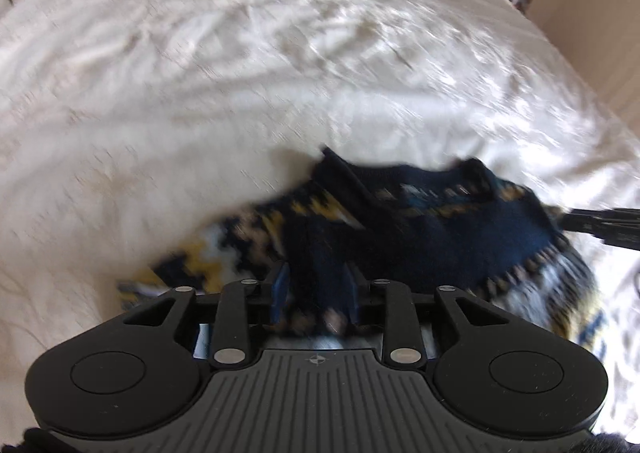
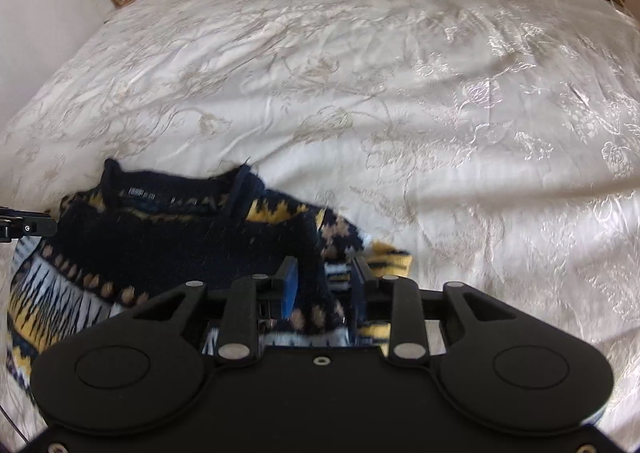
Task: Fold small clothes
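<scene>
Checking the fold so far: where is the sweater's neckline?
The navy collar lies at the far edge of the patterned sweater on the white bedspread, left of centre in the right wrist view.

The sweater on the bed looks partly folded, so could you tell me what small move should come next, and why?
Probably lift both tools clear. The left tool and right tool stand parted, knit between them apparently unclamped, and the sweater lies doubled on the bedspread.

Both grippers pointed steeply downward, side by side. The left gripper [image 1: 314, 289] had its 2 fingers [image 1: 281, 285] parted, knit cloth lying between them. The right gripper [image 2: 324, 285] likewise stood partly spread, its fingers [image 2: 289, 287] apart around fabric.
</scene>
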Available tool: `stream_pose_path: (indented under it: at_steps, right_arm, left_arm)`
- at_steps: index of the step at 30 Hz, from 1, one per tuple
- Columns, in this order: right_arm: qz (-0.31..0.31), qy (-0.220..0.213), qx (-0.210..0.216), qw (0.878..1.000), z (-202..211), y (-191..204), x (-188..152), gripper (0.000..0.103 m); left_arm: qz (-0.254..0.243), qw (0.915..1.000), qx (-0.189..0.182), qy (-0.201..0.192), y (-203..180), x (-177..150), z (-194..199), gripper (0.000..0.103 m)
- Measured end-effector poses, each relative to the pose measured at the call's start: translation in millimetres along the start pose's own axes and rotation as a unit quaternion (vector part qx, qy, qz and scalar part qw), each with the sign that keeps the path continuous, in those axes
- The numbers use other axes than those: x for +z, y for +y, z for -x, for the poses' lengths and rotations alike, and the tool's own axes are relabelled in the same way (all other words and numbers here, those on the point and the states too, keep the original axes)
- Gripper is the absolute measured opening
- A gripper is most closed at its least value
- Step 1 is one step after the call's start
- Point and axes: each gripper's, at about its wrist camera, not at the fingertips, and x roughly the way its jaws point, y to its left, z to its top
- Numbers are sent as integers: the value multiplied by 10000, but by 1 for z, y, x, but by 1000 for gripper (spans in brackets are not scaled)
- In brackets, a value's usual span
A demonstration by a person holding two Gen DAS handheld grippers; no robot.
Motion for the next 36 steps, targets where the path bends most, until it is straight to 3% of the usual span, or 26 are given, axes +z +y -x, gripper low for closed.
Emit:
stream_pose_path:
  at_steps: [6,12,15,18,21,23,25,26,30,31,33,36]
  right_arm:
    - [11,119,119,9999,-6,-1,-8,41]
    - [96,211,187,9996,-15,-1,-9,41]
    - [76,227,221,9995,-19,-2,-8,41]
    - [88,225,278,9993,-21,-1,-9,42]
    - [86,230,311,9992,-23,0,-9,43]
    - [78,236,324,9992,-23,0,-10,43]
    - [105,221,346,9991,-23,1,-10,37]
    - [162,195,366,9990,-21,3,-9,11]
    - [524,-98,192,9984,-7,13,-7,11]
    - [540,-100,108,9984,-7,12,-7,10]
    - [479,69,-28,9988,-17,9,-5,10]
    - [284,227,-142,9992,-27,6,-4,14]
  left_arm:
    - [31,9993,19,367,-4,-25,-11,40]
    - [315,9987,80,390,1,-21,-18,42]
    - [477,9983,287,174,4,-21,-15,43]
    - [807,9962,173,293,12,-22,-22,45]
    - [830,9958,165,344,13,-20,-25,46]
    - [789,9961,187,333,11,-19,-24,45]
    - [573,9980,171,216,5,-20,-18,8]
    - [462,9986,221,129,0,-21,-13,8]
    - [-379,9958,716,-425,-30,-27,13,8]
    - [-462,9942,860,-444,-31,-27,13,13]
    - [-285,9936,1046,-332,-24,-26,5,16]
    - [451,9938,1011,-106,0,-22,-7,20]
